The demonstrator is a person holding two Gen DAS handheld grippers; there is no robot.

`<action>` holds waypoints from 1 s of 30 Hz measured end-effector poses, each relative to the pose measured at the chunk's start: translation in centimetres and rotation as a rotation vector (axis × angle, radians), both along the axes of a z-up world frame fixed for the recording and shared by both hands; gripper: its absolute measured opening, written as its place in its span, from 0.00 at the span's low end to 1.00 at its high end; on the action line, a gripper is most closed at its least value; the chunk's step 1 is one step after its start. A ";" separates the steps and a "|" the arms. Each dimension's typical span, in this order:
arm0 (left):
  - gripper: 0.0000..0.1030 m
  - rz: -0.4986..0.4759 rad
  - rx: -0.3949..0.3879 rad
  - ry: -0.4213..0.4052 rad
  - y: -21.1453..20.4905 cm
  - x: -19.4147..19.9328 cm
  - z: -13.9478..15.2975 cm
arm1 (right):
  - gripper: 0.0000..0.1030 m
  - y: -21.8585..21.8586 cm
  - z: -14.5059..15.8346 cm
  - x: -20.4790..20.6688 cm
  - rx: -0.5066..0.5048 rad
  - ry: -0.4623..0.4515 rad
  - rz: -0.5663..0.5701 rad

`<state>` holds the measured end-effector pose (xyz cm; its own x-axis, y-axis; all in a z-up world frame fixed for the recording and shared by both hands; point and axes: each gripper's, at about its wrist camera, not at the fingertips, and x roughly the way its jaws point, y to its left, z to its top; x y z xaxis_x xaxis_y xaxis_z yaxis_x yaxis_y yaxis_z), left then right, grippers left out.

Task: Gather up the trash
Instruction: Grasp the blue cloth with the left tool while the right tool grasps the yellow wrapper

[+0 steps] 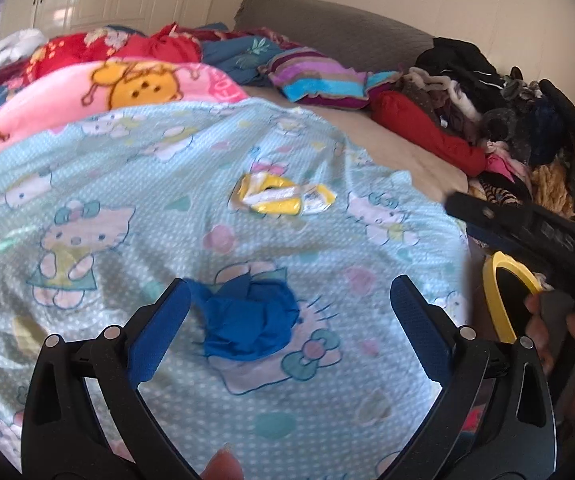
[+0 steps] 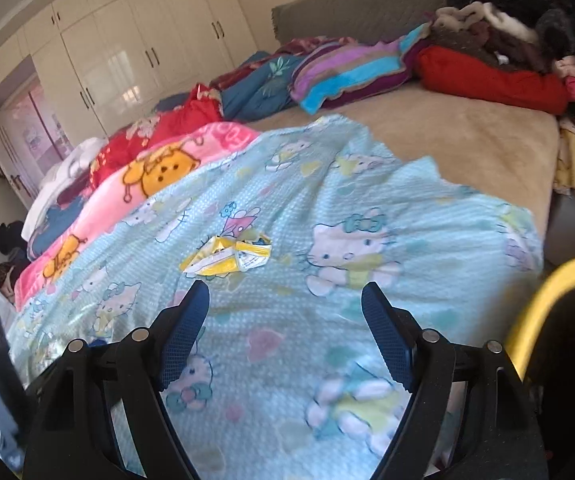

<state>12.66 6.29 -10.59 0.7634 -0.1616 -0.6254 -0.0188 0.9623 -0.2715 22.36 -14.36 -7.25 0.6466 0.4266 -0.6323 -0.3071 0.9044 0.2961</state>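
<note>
A crumpled blue piece of trash [image 1: 247, 322] lies on the light blue Hello Kitty blanket [image 1: 135, 184]. My left gripper [image 1: 289, 292] is open just above it, the trash between the fingers but closer to the left one. A crumpled yellow and white wrapper [image 1: 283, 196] lies farther up the blanket; it also shows in the right wrist view [image 2: 229, 258]. My right gripper [image 2: 285, 292] is open and empty, hovering short of that wrapper. The right gripper's body shows in the left wrist view [image 1: 535, 224]. A yellow-rimmed bin [image 2: 543, 300] stands at the bed's right side.
A pink cartoon blanket [image 1: 127, 84], red and blue bedding [image 1: 159, 46] and a striped pillow [image 1: 319, 76] lie farther up the bed. A pile of clothes [image 1: 487, 100] crowds the right side. White wardrobes [image 2: 135, 52] line the far wall. The bin rim also shows in the left wrist view [image 1: 495, 292].
</note>
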 end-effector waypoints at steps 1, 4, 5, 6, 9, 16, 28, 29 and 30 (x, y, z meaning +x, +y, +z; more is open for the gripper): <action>0.88 0.000 0.000 0.006 0.1 0.1 -0.3 | 0.74 0.9 -0.5 0.9 -0.006 0.015 0.003; 0.78 0.000 -0.018 0.037 0.4 0.4 -1.4 | 0.74 2.2 -1.8 2.9 0.029 0.063 0.008; 0.75 -0.001 -0.025 0.046 0.4 0.4 -1.8 | 0.74 2.5 -2.3 3.6 0.039 0.078 0.008; 0.73 -0.004 -0.028 0.061 0.4 0.5 -2.3 | 0.74 3.1 -2.8 4.4 0.037 0.092 0.002; 0.66 -0.011 -0.029 0.089 0.1 0.5 -3.3 | 0.74 4.5 -4.0 6.2 0.016 0.112 0.003; 0.55 -0.013 -0.002 0.099 -0.4 0.6 -4.5 | 0.74 7.2 -6.2 9.3 -0.002 0.154 0.010; 0.29 0.011 -0.027 0.102 0.3 0.5 -5.1 | 0.33 7.6 -6.5 7.9 0.079 0.143 0.082; 0.24 0.016 -0.038 0.102 0.6 0.5 -5.1 | 0.33 7.3 -6.3 7.3 0.072 0.131 0.079; 0.22 0.023 -0.052 0.102 0.8 0.4 -5.1 | 0.33 6.9 -6.0 6.7 0.069 0.121 0.072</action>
